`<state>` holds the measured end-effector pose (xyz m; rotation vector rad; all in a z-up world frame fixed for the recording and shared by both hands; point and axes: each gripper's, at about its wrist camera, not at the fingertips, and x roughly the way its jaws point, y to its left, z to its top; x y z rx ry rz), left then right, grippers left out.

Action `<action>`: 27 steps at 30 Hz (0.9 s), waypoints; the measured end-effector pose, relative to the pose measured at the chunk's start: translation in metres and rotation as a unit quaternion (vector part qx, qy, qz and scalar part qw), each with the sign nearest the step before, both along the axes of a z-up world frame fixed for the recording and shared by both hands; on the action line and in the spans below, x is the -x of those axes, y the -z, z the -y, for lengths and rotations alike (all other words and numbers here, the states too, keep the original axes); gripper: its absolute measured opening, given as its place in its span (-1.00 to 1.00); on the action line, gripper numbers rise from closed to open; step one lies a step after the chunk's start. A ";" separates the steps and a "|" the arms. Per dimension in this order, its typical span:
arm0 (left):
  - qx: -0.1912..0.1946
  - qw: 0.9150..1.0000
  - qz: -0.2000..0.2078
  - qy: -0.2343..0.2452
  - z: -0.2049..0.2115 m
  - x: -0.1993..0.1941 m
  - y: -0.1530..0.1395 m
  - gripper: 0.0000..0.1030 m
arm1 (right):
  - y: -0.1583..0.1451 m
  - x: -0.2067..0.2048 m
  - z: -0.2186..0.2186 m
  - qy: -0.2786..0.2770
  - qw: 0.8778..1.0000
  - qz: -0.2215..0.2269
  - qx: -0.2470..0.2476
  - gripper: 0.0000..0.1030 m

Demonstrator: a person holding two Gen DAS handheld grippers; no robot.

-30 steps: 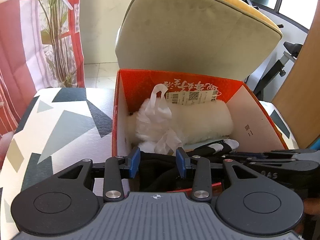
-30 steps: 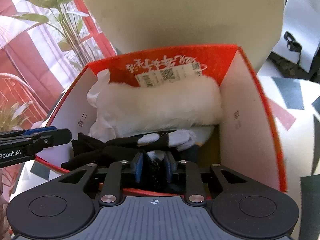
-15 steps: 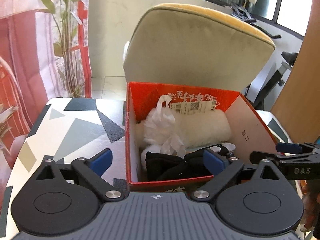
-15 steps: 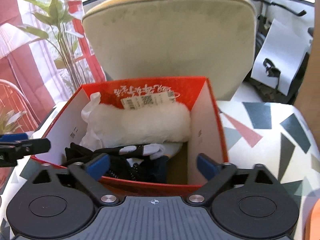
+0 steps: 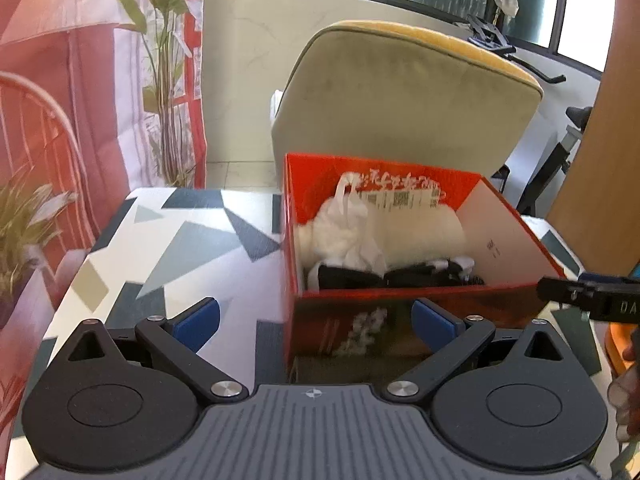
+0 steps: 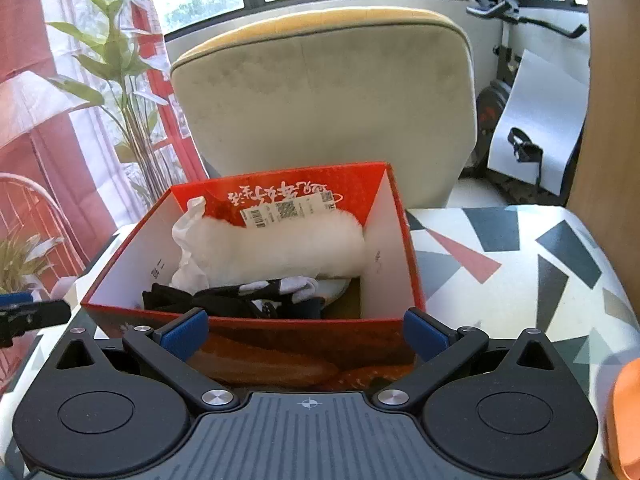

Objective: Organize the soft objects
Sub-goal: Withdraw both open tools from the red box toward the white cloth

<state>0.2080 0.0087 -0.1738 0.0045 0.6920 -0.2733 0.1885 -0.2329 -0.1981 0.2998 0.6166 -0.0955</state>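
Two claws tilt downward over a patterned table [image 6: 520,264], both spread wide and holding nothing; the left claw [image 5: 316,318] has its blue fingertips [image 5: 198,318] apart in front of the near wall of a red box [image 5: 360,332], one tip over the bare tabletop to the box's left, the other against the box front; the right claw [image 6: 306,332] sits with its blue fingertips [image 6: 186,334] spanning almost the full width of the same box [image 6: 394,248], just short of its near rim; neither pad touches the box contents. Ahead of both claws, inside the box, a white fluffy roll [image 6: 288,248] lies along the far wall under a paper label [image 6: 288,210]; a crumpled white plastic bag [image 6: 188,240] rests at its left end; black gloves [image 6: 224,300] lie in front, nearest the claws. Beyond the box stands a beige chair [image 6: 328,104] with a yellow top edge; a leafy plant [image 6: 116,80] rises at far left.
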 end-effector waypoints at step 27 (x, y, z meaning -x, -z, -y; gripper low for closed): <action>0.019 0.999 -0.046 0.003 -0.010 0.048 0.043 0.99 | 0.043 0.057 -0.042 -0.056 0.998 -0.021 0.011 0.99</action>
